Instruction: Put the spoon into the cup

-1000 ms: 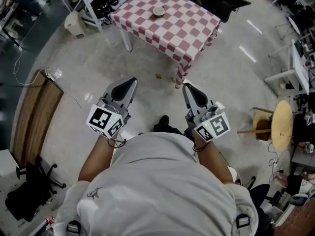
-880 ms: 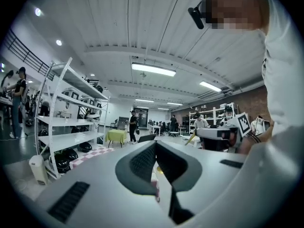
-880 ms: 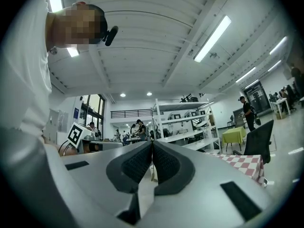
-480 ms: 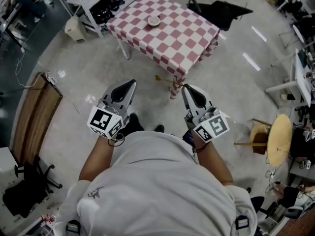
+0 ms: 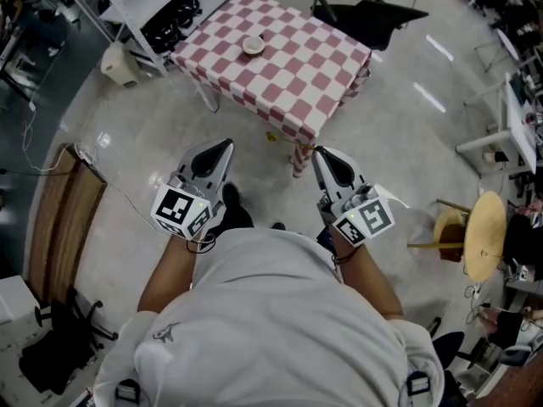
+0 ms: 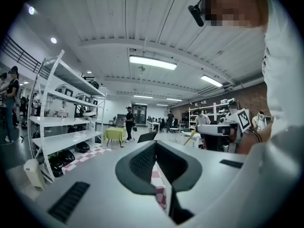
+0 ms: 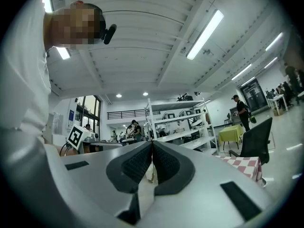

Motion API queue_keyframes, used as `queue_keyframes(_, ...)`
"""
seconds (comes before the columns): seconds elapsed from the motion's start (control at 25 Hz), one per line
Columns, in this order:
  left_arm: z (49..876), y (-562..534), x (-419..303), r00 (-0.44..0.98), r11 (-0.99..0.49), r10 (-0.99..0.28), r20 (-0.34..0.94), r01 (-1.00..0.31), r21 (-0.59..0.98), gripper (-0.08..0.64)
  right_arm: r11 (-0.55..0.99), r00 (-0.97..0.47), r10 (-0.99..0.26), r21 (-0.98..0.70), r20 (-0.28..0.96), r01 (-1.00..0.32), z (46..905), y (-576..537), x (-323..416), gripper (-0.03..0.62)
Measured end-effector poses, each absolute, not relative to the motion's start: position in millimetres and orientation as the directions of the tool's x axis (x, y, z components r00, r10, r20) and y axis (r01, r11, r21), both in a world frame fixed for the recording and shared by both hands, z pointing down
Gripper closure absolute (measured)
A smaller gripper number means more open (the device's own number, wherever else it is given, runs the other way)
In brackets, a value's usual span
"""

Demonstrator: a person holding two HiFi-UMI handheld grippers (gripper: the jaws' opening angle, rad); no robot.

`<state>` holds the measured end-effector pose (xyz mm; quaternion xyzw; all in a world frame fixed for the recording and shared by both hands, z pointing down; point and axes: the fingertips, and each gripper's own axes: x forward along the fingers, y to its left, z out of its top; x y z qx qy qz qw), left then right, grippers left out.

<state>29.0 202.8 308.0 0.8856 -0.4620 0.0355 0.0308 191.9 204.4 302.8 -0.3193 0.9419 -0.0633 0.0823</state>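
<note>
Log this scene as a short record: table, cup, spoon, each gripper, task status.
table: checked cloth, ahead of the person, beyond both grippers
cup: on the table, toward its far left side
spoon: not made out in any view
left gripper: jaws together, empty, over the floor
right gripper: jaws together, empty, over the floor near the table's near corner
task status: nothing picked up yet

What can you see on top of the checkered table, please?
Only one small round cup stands on the checkered table, toward its far side. What the cup holds is too small to make out from here.
</note>
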Motion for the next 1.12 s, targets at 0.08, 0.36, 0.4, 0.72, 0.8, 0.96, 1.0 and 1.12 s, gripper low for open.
queue_keyframes(0.08, 308.5, 191.6, 26.2, 0.581, -0.581, -0.808, 0.097, -0.813, 0.023, 0.546, 0.781, -0.777, -0.620, -0.180, -0.112, -0.598, 302.5, 194.3, 188.2, 0.558)
queue_keyframes(0.36, 315.0, 148.0, -5.5, 0.593, -0.593, -0.797, 0.116, -0.804, 0.038, 0.546, 0.770, -0.769, -0.632, -0.192, -0.098, -0.608, 304.2, 150.6, 156.7, 0.558)
queue_keyframes(0.4, 315.4, 141.4, -12.2, 0.594, -0.594, -0.796, 0.120, -0.803, 0.035, 0.546, 0.768, -0.767, -0.634, -0.194, -0.096, -0.610, 304.3, 143.2, 150.9, 0.558)
queue_keyframes(0.72, 304.0, 86.6, -73.7, 0.618, -0.623, -0.775, 0.134, -0.782, 0.002, 0.546, 0.760, -0.757, -0.646, -0.179, -0.101, -0.625, 289.3, 83.2, 88.7, 0.558)
queue_keyframes(0.8, 299.8, 74.8, -86.5, 0.630, -0.635, -0.766, 0.131, -0.773, 0.003, 0.546, 0.754, -0.750, -0.654, -0.174, -0.100, -0.634, 285.2, 72.3, 74.9, 0.558)
queue_keyframes(0.96, 297.0, 56.5, -109.3, 0.655, -0.661, -0.745, 0.127, -0.751, -0.004, 0.546, 0.737, -0.734, -0.673, -0.172, -0.095, -0.654, 284.9, 54.9, 50.6, 0.558)
queue_keyframes(1.0, 296.8, 52.4, -115.0, 0.661, -0.667, -0.740, 0.128, -0.745, -0.008, 0.546, 0.733, -0.730, -0.677, -0.172, -0.094, -0.658, 284.3, 51.1, 44.5, 0.558)
queue_keyframes(1.12, 295.5, 42.6, -129.9, 0.676, -0.685, -0.724, 0.136, -0.729, -0.021, 0.546, 0.723, -0.719, -0.689, -0.168, -0.095, -0.671, 281.7, 41.1, 27.7, 0.558)
